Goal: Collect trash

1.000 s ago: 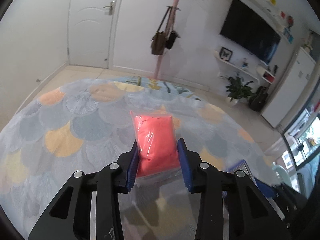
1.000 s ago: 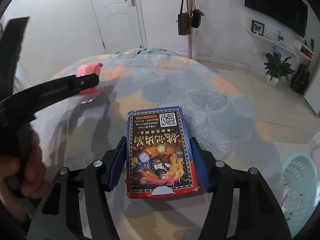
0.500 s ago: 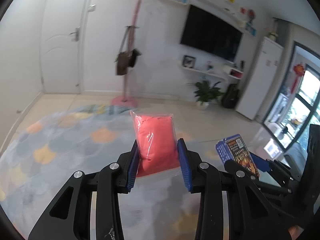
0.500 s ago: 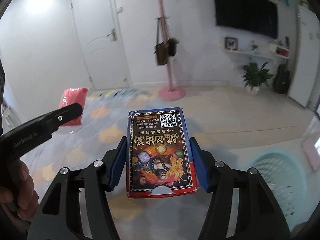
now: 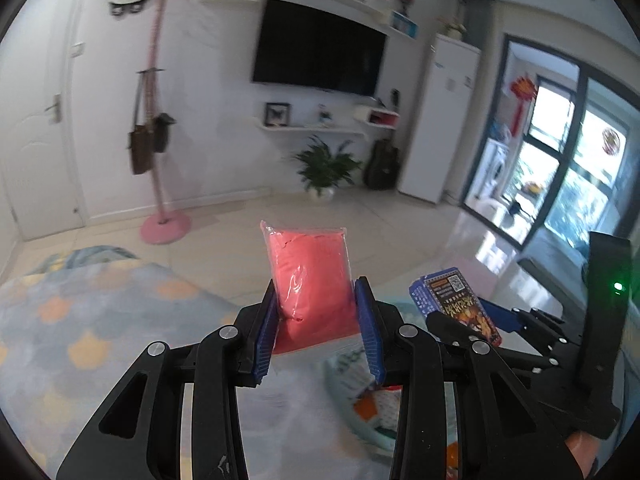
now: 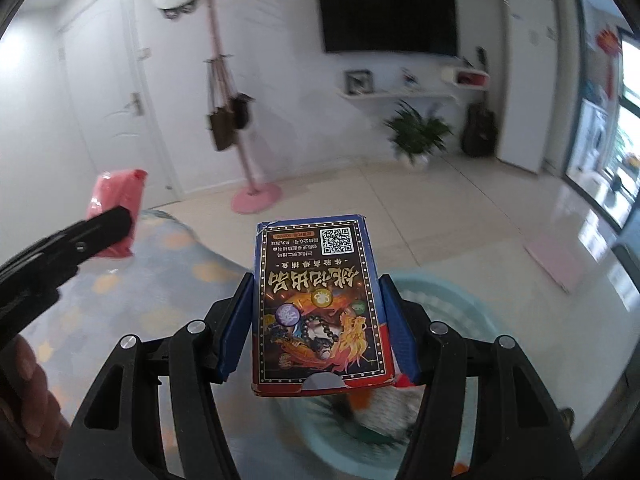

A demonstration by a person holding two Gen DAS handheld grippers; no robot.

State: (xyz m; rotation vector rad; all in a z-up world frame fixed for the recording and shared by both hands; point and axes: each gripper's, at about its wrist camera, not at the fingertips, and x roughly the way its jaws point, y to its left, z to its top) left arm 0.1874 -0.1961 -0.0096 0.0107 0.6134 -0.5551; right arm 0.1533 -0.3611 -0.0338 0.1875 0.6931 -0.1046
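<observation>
The packet (image 5: 310,276) is plain pink-red. The box (image 6: 318,308) is blue with golden flames. At five o'clock, the basket (image 6: 452,292) is pale turquoise.

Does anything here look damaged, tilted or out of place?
Little stands out. The blue box in the right gripper has a torn, frayed top corner. The pink packet in the left gripper looks crumpled but intact. The basket below already holds litter.
</observation>
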